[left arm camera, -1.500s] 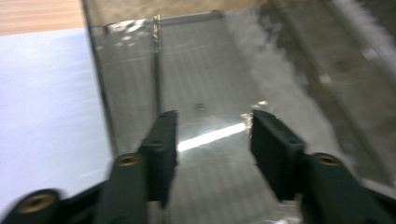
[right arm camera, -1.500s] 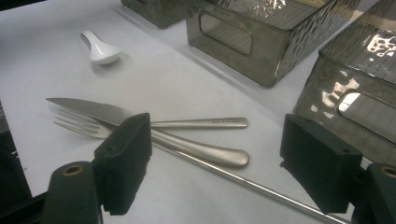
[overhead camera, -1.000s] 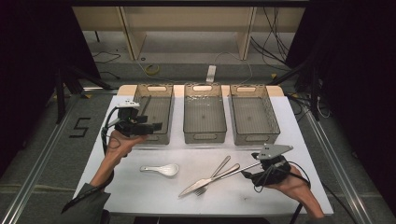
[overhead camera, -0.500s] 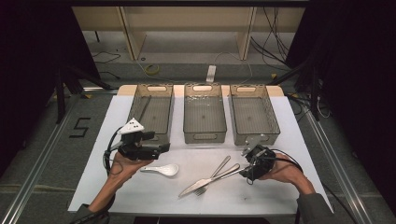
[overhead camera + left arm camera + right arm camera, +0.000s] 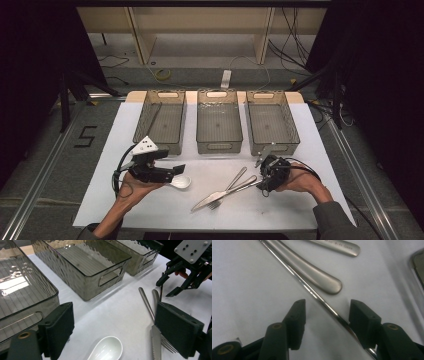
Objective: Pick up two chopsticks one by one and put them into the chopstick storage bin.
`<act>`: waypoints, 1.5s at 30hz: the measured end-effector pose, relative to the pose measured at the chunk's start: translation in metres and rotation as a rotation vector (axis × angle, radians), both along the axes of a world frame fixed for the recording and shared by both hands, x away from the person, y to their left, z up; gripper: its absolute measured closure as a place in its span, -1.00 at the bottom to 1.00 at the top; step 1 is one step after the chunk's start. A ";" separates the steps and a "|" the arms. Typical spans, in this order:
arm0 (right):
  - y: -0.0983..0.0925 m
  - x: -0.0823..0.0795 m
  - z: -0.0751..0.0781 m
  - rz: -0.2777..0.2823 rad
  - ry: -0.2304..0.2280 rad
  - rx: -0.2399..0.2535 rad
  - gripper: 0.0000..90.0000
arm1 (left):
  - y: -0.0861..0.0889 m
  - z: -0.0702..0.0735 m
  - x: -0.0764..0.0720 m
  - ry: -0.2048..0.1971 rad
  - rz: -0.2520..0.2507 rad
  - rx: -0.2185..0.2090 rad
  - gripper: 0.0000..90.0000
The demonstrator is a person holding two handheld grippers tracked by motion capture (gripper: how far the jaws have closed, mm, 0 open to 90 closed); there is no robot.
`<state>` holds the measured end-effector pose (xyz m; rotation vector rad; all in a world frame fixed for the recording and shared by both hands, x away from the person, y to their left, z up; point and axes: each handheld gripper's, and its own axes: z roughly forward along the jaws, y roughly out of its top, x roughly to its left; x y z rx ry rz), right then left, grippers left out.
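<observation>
A white spoon (image 5: 181,181) lies on the white table cover; its bowl (image 5: 107,349) sits low between the wide-apart jaws of my left gripper (image 5: 176,171) (image 5: 117,322), which is open and not touching it. To its right lie a knife (image 5: 220,196), a fork (image 5: 232,182) and a thin metal rod (image 5: 312,291). My right gripper (image 5: 260,182) (image 5: 327,315) stands over the handle ends. Its jaws have just been closing, with the rod between them, near the right pad and not pinched. The knife handle end (image 5: 332,286) lies just beyond.
Three clear grey bins (image 5: 159,94) (image 5: 219,93) (image 5: 265,94) stand in a row at the back of the table. The left bin holds a thin stick. In the left gripper view the right gripper (image 5: 166,287) stands over the cutlery handles.
My left gripper came down and right, up to the spoon. My right gripper moved left and down onto the cutlery handle ends, and its jaws narrowed.
</observation>
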<state>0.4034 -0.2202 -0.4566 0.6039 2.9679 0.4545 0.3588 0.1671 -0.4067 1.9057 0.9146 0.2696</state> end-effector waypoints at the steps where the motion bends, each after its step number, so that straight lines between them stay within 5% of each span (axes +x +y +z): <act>1: 0.000 0.000 0.000 -0.001 0.006 -0.010 0.14 | 0.000 0.000 0.000 0.000 -0.001 -0.001 -0.65; 13: 0.003 -0.009 0.001 0.032 0.028 -0.052 0.47 | 0.002 -0.001 -0.001 0.007 -0.001 -0.012 -0.65; 33: 0.015 -0.018 0.003 0.186 0.007 -0.170 0.73 | 0.003 0.000 -0.002 0.008 -0.001 -0.031 -0.64; 45: 0.016 -0.028 0.003 0.246 0.006 -0.193 0.88 | 0.001 -0.001 -0.002 0.014 -0.004 -0.026 -0.64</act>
